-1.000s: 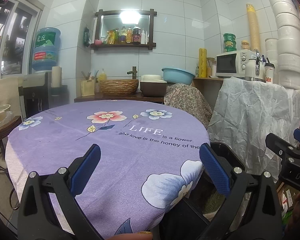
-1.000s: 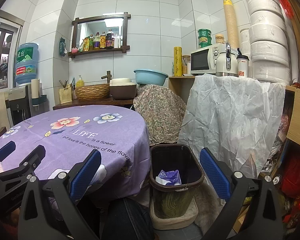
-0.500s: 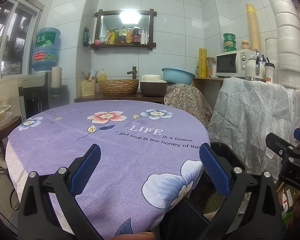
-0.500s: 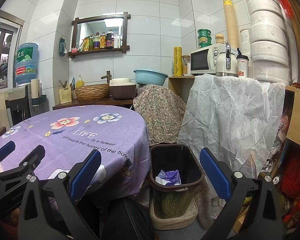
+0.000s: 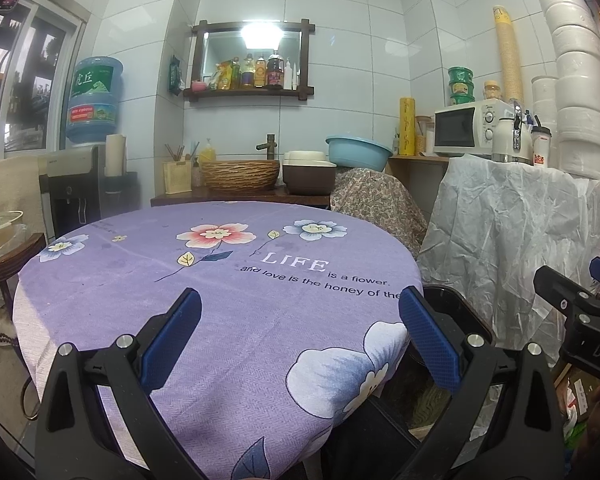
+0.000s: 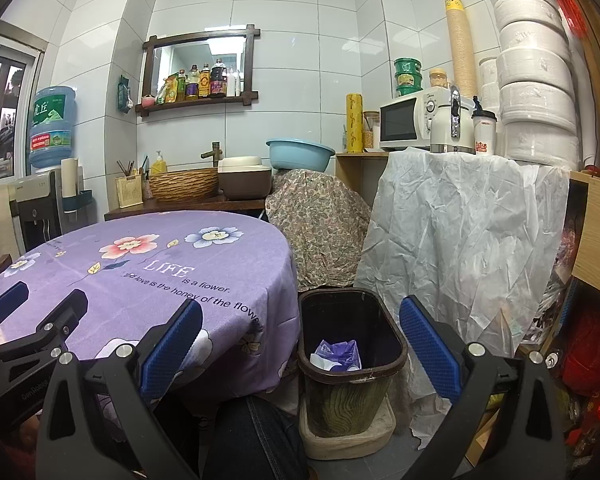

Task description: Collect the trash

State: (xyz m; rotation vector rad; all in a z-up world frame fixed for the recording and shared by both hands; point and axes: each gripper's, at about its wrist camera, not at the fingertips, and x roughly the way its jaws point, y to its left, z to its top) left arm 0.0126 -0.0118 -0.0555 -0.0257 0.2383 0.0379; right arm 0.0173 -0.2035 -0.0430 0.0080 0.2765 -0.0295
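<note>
Clearly, the trash [image 6: 335,354] we saw was a crumpled purple-and-white wrapper lying at the bottom of a dark brown bin [image 6: 350,364], with some white scraps beside it. That bin stood on the floor just beside the round desk [image 6: 152,264], set in a shallow beige tray [image 6: 346,440]; its lower wall looked greenish and worn. We held our left gripper [image 5: 300,340] over the near part of the desk, its blue-padded fingers [image 5: 172,340] spread wide and grasping nothing. Our right gripper [image 6: 300,354] hung above the bin, its fingers [image 6: 430,350] likewise released and empty. The desk carried a purple cloth [image 5: 220,280] printed with flowers and lettering, and we saw nothing lying on it. On the counter behind stood a woven basket [image 5: 240,174], a brown box with a pale lid [image 5: 308,176] and a light blue basin [image 5: 358,152]; we could not see inside any of them. From the left wrist only a part of the bin's rim [image 5: 456,312] showed past the desk edge, its contents hidden. A dark trouser leg [image 6: 256,440] cut across the bottom of the right view.
</note>
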